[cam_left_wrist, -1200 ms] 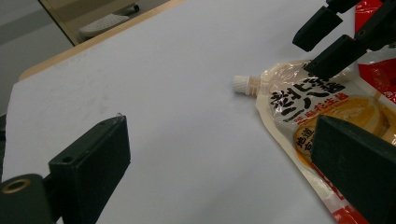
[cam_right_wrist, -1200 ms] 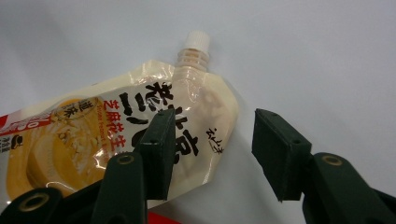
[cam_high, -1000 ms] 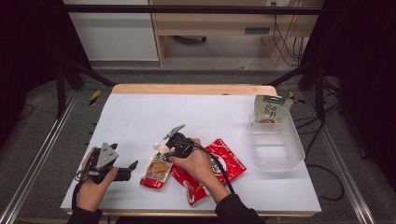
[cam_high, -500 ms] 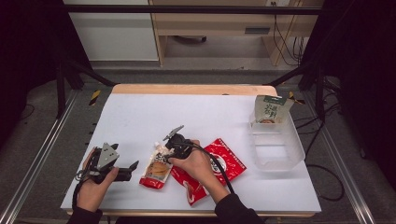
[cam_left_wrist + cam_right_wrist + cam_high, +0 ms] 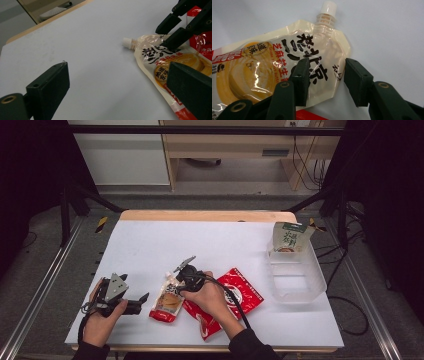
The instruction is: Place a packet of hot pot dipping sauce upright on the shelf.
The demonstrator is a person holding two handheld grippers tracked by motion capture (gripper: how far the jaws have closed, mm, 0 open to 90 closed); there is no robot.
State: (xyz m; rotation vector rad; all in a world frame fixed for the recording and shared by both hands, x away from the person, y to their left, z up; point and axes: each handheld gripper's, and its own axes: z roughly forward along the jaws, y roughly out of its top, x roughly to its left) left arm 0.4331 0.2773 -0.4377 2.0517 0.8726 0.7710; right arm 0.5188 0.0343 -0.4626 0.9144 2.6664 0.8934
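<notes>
Bystanders on the white counter (image 5: 215, 245)

A red packet (image 5: 243, 296) lies flat near the front edge. Well apart, at the right side, a clear plastic tub (image 5: 300, 285) sits with a green-and-white carton (image 5: 290, 237) standing upright at its far end. A wooden strip (image 5: 205, 215) borders the far edge.

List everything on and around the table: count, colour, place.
spouted pouch: one, cream and yellow with white cap, front of table, flat between the hands
red packet: one, red, under the right forearm, beside the pouch
clear bin: one, transparent, right side of table
green-topped carton: one, white and green, standing at the bin's far end
table: one, white top
left gripper: one, black, jaws open, left of the pouch
right gripper: one, black, jaws have just been closing, over the pouch's corner
</notes>
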